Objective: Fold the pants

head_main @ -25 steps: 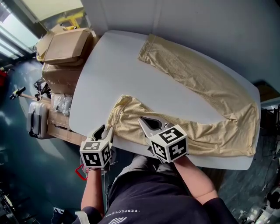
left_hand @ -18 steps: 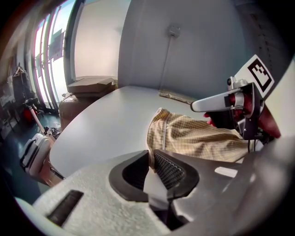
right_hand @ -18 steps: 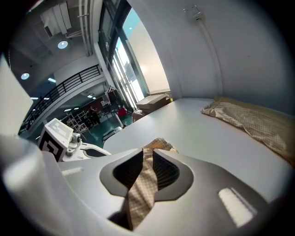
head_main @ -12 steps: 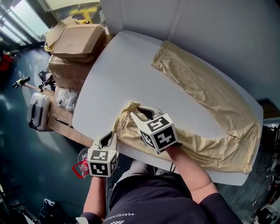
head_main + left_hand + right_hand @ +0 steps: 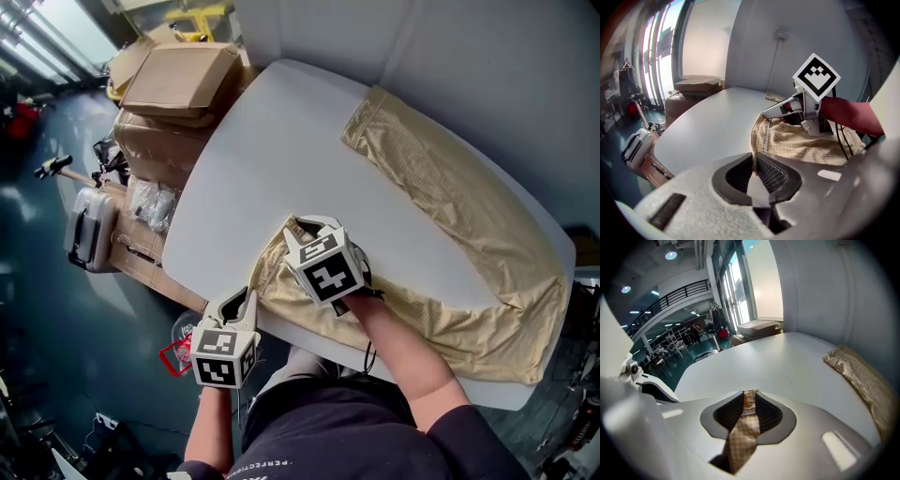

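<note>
Over a white rounded table (image 5: 272, 159), against a plain grey wall (image 5: 487, 56), worked with two hand-held grippers. Had just been closing the jaws of the left gripper (image 5: 753, 157); brought them almost together on a thin sliver of tan checked cloth, the corner of one leg hem of the pants (image 5: 441, 187) nearest the table's front edge. Had just been opening the jaws of the right gripper (image 5: 750, 393); held them a little apart, with a narrow strip of that same hem running between the ribbed pads and back toward the camera. Saw only bare tabletop straight past the right fingertips. Found the two sets of tips across the hem's width from each other, the right at its far corner, the left at its near one.

Followed that leg from the fingers off to the right, flat on the table, as far as the waist at the table's end. Traced the second leg from there back along the far side to a hem lying well clear of both grippers, ahead and to the right of the right tips.

Behind the right jaws, noted the marker cube (image 5: 328, 274) and a bare forearm (image 5: 403, 361). Farther out, left of and ahead of the left fingertips, past the table's edge, made out stacked cardboard boxes (image 5: 178, 80) and a grey hard case (image 5: 89, 230) on a dark floor (image 5: 56, 356).
</note>
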`<state>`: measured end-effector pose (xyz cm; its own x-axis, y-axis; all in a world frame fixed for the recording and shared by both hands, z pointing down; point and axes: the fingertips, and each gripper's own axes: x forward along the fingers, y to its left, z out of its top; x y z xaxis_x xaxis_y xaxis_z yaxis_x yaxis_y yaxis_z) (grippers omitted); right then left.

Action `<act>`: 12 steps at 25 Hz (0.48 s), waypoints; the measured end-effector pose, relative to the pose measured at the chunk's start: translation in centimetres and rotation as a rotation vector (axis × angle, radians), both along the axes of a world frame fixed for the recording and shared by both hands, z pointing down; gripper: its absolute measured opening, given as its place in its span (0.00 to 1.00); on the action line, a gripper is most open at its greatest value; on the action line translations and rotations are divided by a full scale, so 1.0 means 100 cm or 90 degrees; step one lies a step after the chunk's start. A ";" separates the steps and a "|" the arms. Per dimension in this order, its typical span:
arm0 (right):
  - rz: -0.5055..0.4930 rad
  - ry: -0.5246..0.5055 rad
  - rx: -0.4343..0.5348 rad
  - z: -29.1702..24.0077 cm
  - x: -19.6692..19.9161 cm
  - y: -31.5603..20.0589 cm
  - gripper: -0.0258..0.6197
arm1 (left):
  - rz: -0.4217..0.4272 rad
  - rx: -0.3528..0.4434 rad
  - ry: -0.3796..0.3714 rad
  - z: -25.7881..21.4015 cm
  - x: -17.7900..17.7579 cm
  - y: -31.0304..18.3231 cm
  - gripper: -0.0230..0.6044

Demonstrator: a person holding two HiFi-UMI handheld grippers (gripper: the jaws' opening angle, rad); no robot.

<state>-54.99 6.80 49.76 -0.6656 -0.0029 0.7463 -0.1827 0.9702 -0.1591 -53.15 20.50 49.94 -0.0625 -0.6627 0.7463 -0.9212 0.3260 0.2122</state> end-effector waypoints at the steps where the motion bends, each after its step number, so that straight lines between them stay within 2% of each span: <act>1: -0.005 0.005 0.006 0.001 0.000 0.000 0.15 | -0.001 -0.001 0.000 0.000 0.000 0.000 0.08; 6: -0.042 0.019 0.051 0.002 -0.001 0.001 0.14 | -0.004 -0.005 -0.001 0.000 0.002 0.002 0.08; 9: -0.042 0.000 0.036 -0.001 -0.003 0.005 0.25 | -0.003 0.003 0.001 -0.003 0.001 -0.001 0.08; 12: -0.041 -0.010 0.072 -0.006 -0.007 0.000 0.27 | -0.004 0.000 0.005 -0.002 -0.001 0.000 0.08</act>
